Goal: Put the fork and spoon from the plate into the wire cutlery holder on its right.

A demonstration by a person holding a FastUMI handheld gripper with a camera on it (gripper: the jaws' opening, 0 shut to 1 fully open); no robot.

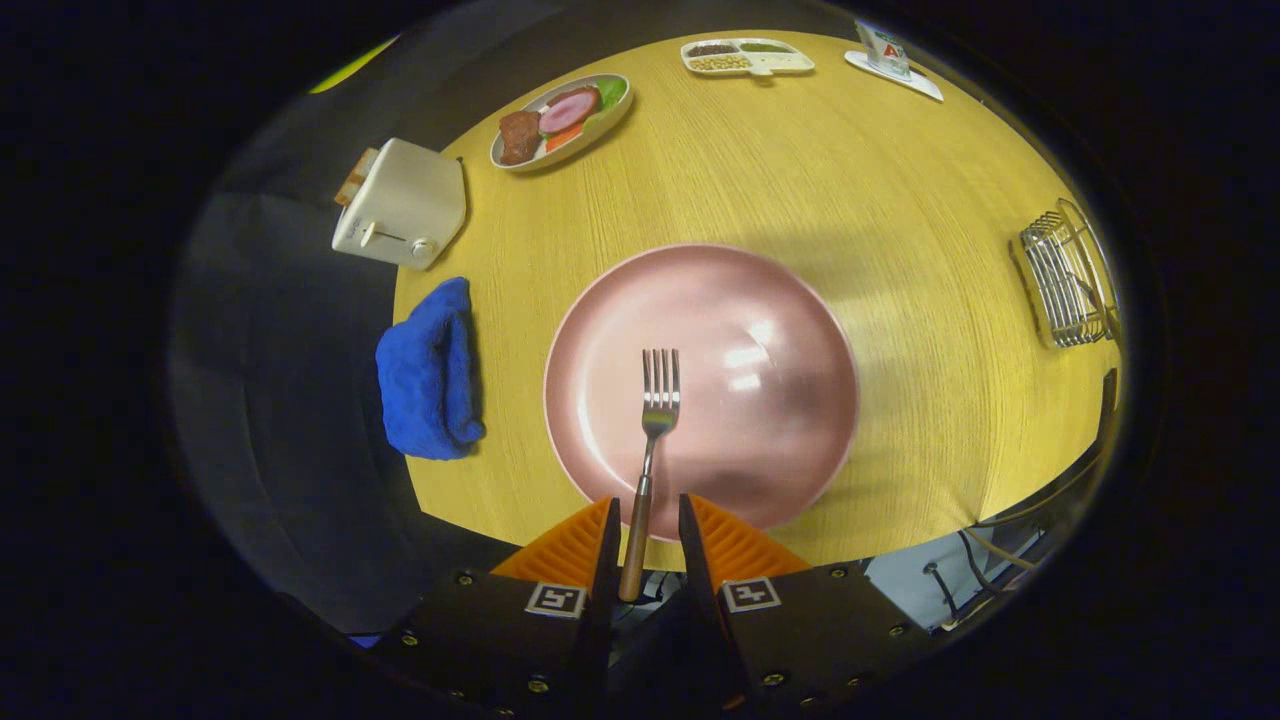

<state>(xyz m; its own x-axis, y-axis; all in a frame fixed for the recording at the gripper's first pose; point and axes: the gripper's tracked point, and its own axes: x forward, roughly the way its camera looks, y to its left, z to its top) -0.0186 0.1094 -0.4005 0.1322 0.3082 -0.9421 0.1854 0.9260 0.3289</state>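
A fork [656,420] with a metal head and a wooden handle points away from me over the pink plate [770,330]. Its tines are near the plate's middle and its handle crosses the near rim. My gripper [647,515] is open, and the handle runs between the two fingers. It lies close to the left finger, with a gap to the right finger. The wire cutlery holder [1065,280] stands far off to the right of the plate, near the table's edge. I cannot make out what is inside it.
The round wooden table [900,200] also bears a blue cloth [428,372] left of the plate and a white toaster [400,205] beyond the cloth. An oval dish of food [560,120], a divided tray [748,56] and a small carton [885,50] stand at the far side.
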